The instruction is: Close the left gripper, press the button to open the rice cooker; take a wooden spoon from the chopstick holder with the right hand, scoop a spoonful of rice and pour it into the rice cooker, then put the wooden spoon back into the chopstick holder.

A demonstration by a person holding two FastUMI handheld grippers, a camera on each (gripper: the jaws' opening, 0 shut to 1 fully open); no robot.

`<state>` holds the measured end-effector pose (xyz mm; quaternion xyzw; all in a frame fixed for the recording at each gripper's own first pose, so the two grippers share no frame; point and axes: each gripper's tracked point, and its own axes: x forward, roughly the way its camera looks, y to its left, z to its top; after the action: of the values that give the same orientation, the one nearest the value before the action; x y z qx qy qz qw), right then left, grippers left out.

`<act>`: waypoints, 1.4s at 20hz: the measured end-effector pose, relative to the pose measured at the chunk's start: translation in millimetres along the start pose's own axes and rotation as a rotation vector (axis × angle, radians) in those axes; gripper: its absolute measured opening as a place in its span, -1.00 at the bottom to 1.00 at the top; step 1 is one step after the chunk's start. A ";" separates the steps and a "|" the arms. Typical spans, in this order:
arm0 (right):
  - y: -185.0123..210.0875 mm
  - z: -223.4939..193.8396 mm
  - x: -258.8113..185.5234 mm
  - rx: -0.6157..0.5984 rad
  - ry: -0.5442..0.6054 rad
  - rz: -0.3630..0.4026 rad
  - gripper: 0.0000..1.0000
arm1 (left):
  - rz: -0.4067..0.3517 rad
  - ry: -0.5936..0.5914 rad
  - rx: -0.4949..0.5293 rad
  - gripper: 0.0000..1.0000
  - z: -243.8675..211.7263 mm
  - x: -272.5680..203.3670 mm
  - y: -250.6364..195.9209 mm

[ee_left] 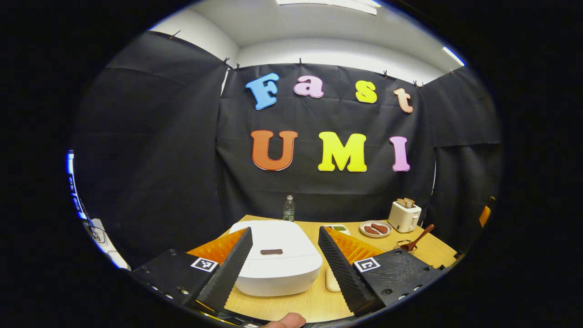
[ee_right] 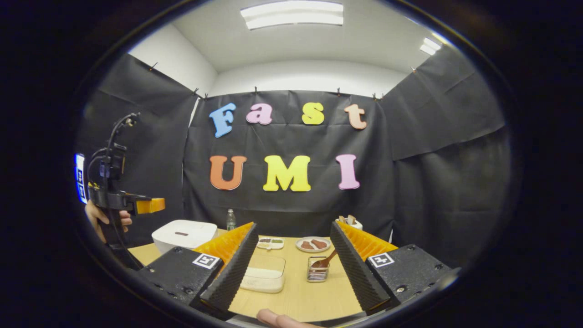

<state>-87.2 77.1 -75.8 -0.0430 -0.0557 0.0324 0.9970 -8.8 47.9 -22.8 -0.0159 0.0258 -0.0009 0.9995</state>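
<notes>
Both sets of jaws are spread wide and hold nothing. The left gripper [ee_left: 284,266] hangs over the near edge of the wooden table [ee_left: 314,305], and the white rice cooker [ee_left: 275,262] sits right in front of it, showing between its two fingers. The cooker's lid is down, and a small dark button [ee_left: 271,251] sits on top of it. A water bottle [ee_left: 288,208] stands behind the cooker by the black wall.

The right gripper [ee_right: 291,266] hangs above the table too. Between its fingers I see a clear box of rice [ee_right: 264,274] and, just beside it, the wire chopstick holder [ee_right: 317,269]. The wooden spoon [ee_right: 324,260] stands in the holder and leans to one side. Farther back are a plate of sausages [ee_right: 312,244], a small dish tray [ee_right: 270,243] and a toaster [ee_right: 350,222].

Off to the side, a hand [ee_right: 98,217] holds the left gripper up over the rice cooker.
</notes>
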 end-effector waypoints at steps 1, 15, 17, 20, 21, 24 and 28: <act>2.1 0.7 -0.5 0.003 0.000 0.004 1.00 | 0.000 -0.008 -0.003 0.86 0.6 -7.6 -2.6; 7.8 -34.3 2.5 0.006 0.053 0.037 1.00 | -0.081 -0.098 0.001 0.86 -18.5 -85.8 -46.5; 5.5 -33.3 -0.7 0.007 0.046 0.034 1.00 | -0.078 -0.107 0.009 0.86 -14.6 -88.6 -47.1; 2.0 -29.2 -3.0 0.006 0.025 0.026 1.00 | -0.097 -0.108 0.002 0.86 -15.4 -88.6 -53.9; 1.8 -28.0 -4.2 0.006 0.020 0.027 1.00 | -0.100 -0.107 -0.002 0.86 -14.3 -90.7 -53.6; 1.6 -29.6 -4.8 0.008 0.018 0.030 1.00 | -0.089 -0.121 0.008 0.86 -11.5 -91.6 -53.0; 1.0 -34.2 -6.1 0.021 0.028 0.038 1.00 | -0.108 -0.120 0.017 0.86 -13.2 -95.5 -60.7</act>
<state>-89.5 74.8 -110.4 -0.0341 -0.0405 0.0513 0.9973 -104.9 -12.9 -29.1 -0.0089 -0.0352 -0.0539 0.9979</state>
